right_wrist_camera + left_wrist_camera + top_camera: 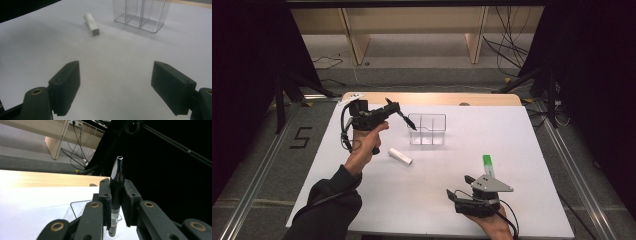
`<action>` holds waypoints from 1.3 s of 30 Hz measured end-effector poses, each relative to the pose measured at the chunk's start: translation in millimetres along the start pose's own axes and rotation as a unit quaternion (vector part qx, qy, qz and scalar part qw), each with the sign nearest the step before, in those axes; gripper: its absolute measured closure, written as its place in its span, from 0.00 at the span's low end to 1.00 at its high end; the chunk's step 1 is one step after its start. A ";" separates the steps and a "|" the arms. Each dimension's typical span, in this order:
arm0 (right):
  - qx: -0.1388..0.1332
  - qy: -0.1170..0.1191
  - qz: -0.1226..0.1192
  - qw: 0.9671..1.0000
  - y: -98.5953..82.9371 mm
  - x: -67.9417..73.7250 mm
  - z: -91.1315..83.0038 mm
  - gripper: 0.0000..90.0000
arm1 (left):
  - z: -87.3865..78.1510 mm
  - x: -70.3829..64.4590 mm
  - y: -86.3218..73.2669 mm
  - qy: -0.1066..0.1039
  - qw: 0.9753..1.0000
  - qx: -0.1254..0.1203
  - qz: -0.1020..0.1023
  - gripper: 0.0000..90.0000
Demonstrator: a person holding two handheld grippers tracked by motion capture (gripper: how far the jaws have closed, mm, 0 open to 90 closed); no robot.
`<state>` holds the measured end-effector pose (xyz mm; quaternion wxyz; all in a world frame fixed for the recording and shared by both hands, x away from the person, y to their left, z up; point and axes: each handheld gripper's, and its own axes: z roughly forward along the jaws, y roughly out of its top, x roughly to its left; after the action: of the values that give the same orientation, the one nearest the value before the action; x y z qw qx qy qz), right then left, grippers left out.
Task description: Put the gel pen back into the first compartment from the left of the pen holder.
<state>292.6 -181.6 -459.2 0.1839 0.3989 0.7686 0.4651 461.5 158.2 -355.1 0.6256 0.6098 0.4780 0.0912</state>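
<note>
My left gripper is raised above the table's far left and is shut on a black pen. The pen's tapered tip slants down toward the clear divided organizer and ends at its left rim. In the left gripper view the pen stands upright between the jaws of the gripper. My right gripper rests low near the front right edge, open and holding nothing. In the right gripper view its jaws spread wide over bare table, aimed at a white stick and the organizer.
The white stick lies between the two hands. A green-capped marker lies just beyond the right gripper's grey plate. The white table ends in a wooden strip at the back; cables and shelf legs lie beyond.
</note>
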 end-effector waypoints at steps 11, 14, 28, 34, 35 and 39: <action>0.002 0.003 -0.002 1.000 -1.4 -0.3 -1.2 0.27 | 16.6 -0.2 8.6 0.023 1.000 0.001 0.015 0.88; 0.000 0.003 -0.003 1.000 -1.3 -0.4 -1.8 0.27 | 20.3 -0.9 10.6 0.028 0.999 0.001 0.022 0.88; -0.005 0.002 0.003 1.000 -1.6 -2.3 -5.1 0.26 | 41.7 4.1 7.4 0.051 0.998 0.017 0.042 0.88; -0.011 0.003 0.004 1.000 -1.7 -1.3 -6.0 0.26 | 48.4 5.7 5.7 0.061 0.996 0.029 0.054 0.88; -0.012 0.003 0.004 1.000 -1.7 -1.3 -6.3 0.26 | 49.3 5.5 5.3 0.062 0.996 0.031 0.056 0.88; -0.014 0.003 0.005 1.000 -1.6 -1.2 -7.3 0.26 | 52.9 4.0 3.2 0.066 0.995 0.038 0.064 0.88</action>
<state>287.8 -187.1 -457.1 0.1849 0.3984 0.7605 0.4783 502.6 126.1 -364.9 0.5619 0.6552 0.4814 0.1525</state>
